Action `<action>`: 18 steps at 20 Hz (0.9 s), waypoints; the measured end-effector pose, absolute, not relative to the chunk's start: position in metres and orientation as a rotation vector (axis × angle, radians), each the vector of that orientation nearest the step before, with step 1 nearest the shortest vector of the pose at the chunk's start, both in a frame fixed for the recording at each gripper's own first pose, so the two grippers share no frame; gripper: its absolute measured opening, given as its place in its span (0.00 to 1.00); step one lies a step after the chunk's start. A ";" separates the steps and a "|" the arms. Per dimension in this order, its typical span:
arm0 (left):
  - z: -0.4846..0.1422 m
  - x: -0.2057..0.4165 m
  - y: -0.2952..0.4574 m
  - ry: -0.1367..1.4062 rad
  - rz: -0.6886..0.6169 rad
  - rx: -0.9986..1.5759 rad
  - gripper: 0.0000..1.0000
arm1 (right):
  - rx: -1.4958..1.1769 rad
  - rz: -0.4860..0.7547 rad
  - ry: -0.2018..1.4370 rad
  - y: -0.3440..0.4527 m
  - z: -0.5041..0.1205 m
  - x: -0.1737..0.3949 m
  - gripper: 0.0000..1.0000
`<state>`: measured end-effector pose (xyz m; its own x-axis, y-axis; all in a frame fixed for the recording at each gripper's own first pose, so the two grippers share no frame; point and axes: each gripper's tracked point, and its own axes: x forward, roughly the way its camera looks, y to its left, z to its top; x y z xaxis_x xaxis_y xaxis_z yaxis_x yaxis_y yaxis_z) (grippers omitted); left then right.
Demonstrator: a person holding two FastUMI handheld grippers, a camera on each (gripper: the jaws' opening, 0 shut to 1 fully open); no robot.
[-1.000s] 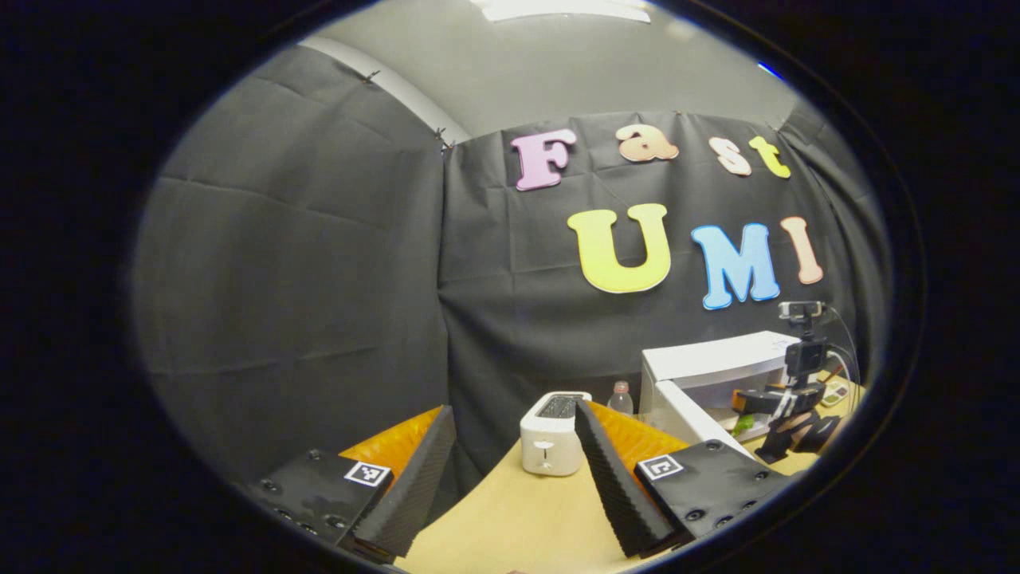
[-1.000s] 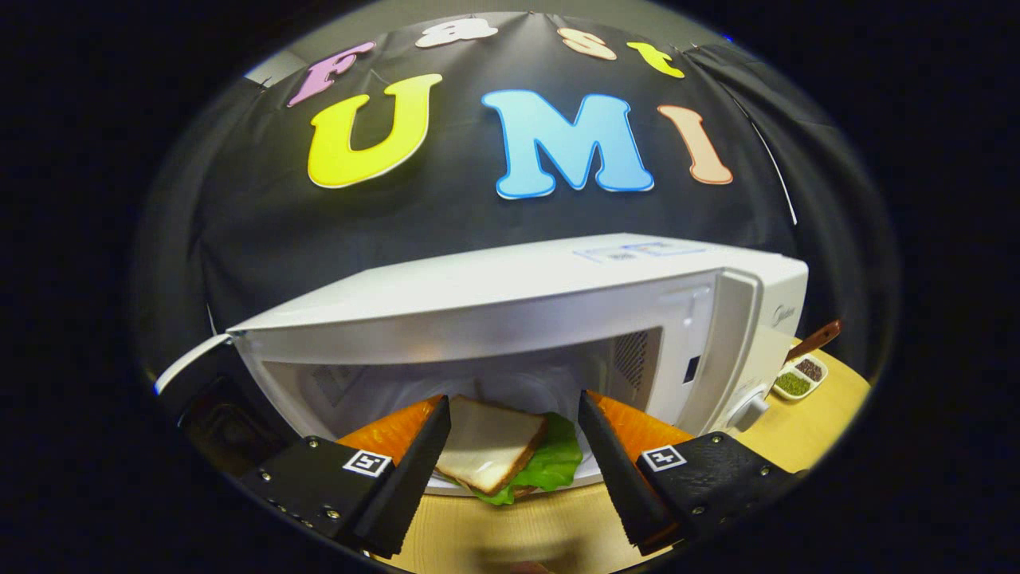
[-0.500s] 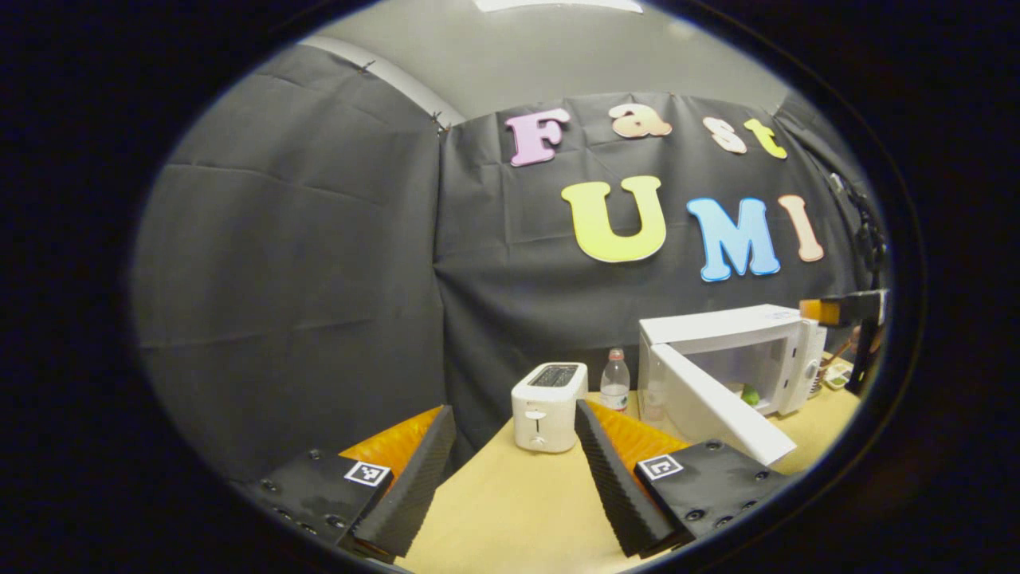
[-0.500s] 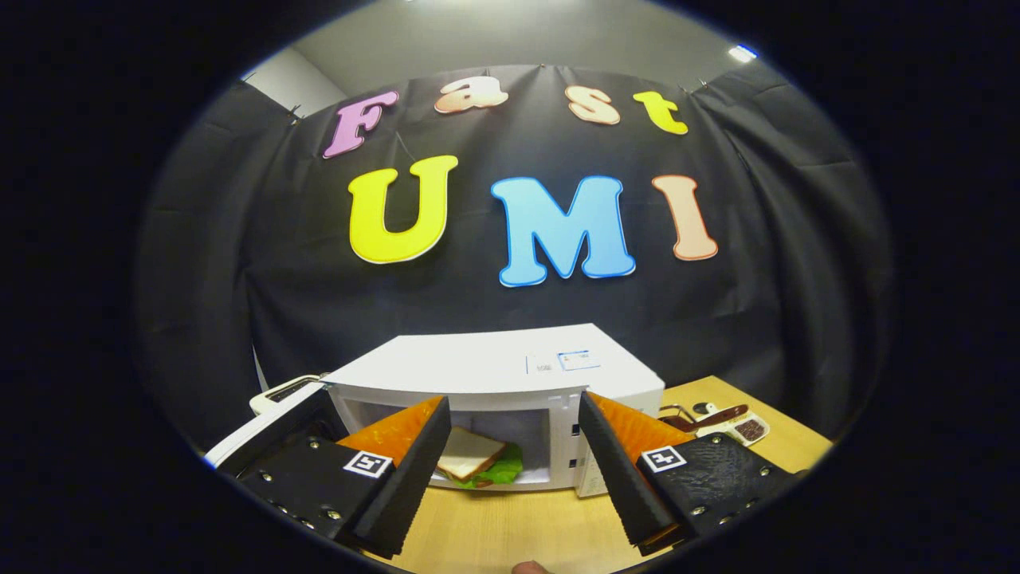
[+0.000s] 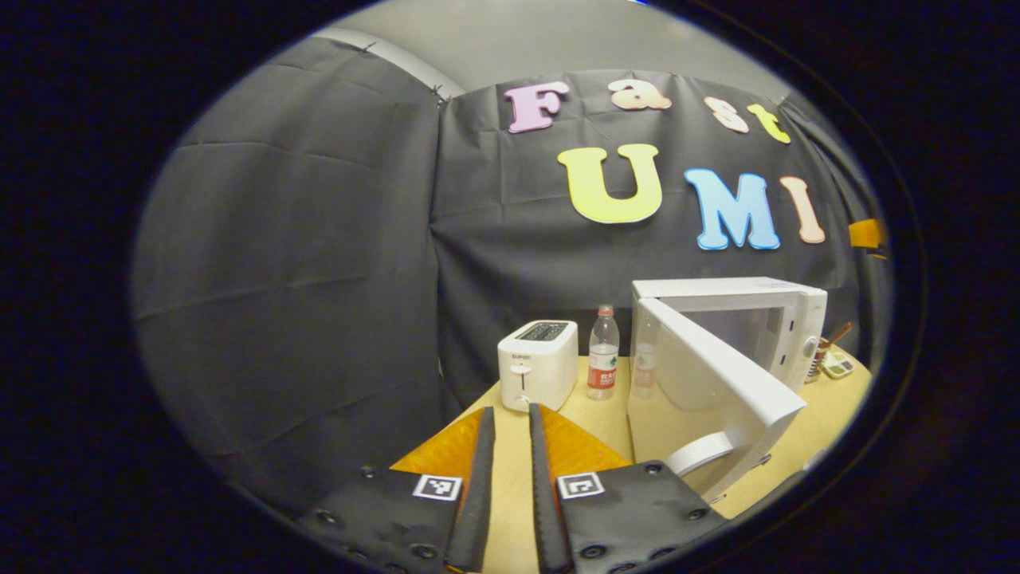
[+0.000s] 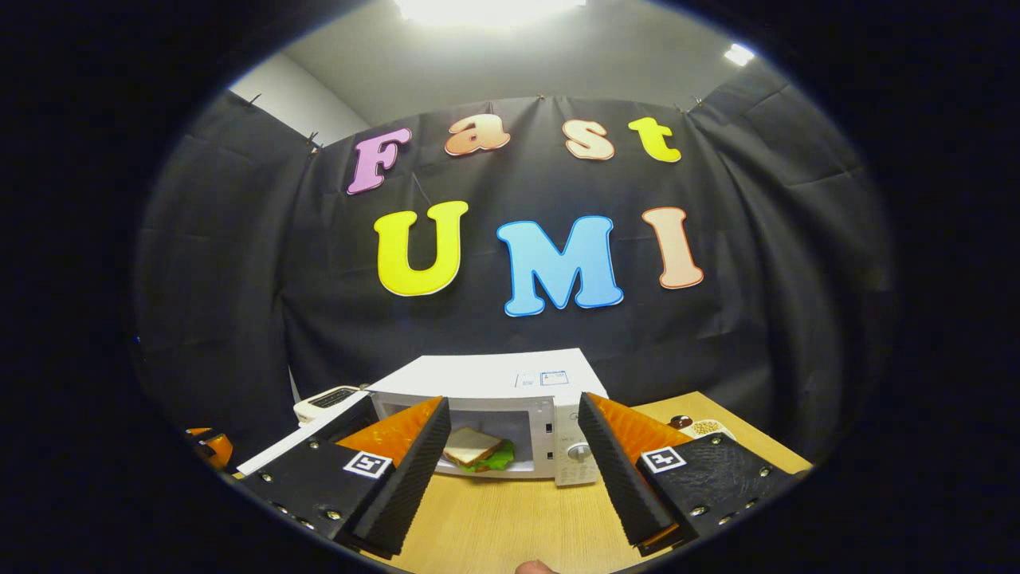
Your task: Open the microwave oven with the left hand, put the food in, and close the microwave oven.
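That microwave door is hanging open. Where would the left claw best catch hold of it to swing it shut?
Probably the curved white handle at the free edge of the microwave door, farthest from the hinge. It bows out from the door's outer face, just right of the left gripper, so come from that side. Its fingers look nearly closed; pushing may do.
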<state>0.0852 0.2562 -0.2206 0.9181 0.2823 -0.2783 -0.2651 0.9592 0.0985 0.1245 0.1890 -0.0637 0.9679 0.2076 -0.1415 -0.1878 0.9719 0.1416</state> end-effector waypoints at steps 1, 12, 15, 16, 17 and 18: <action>-0.226 0.084 0.247 0.310 0.270 0.060 0.27 | 0.131 0.202 0.155 0.182 -0.060 0.118 0.98; -0.236 0.075 0.179 0.348 0.237 0.084 0.07 | 0.117 0.195 0.111 0.096 -0.036 0.073 0.98; -0.234 0.072 0.161 0.348 0.242 0.092 0.07 | 0.104 0.195 0.098 0.067 -0.033 0.059 0.98; -0.231 0.072 0.154 0.344 0.241 0.093 0.07 | 0.106 0.191 0.095 0.057 -0.032 0.055 0.98; -0.229 0.072 0.144 0.344 0.235 0.093 0.07 | 0.112 0.192 0.096 0.050 -0.033 0.051 0.98; -0.227 0.073 0.135 0.341 0.224 0.094 0.07 | 0.118 0.193 0.101 0.044 -0.035 0.047 0.98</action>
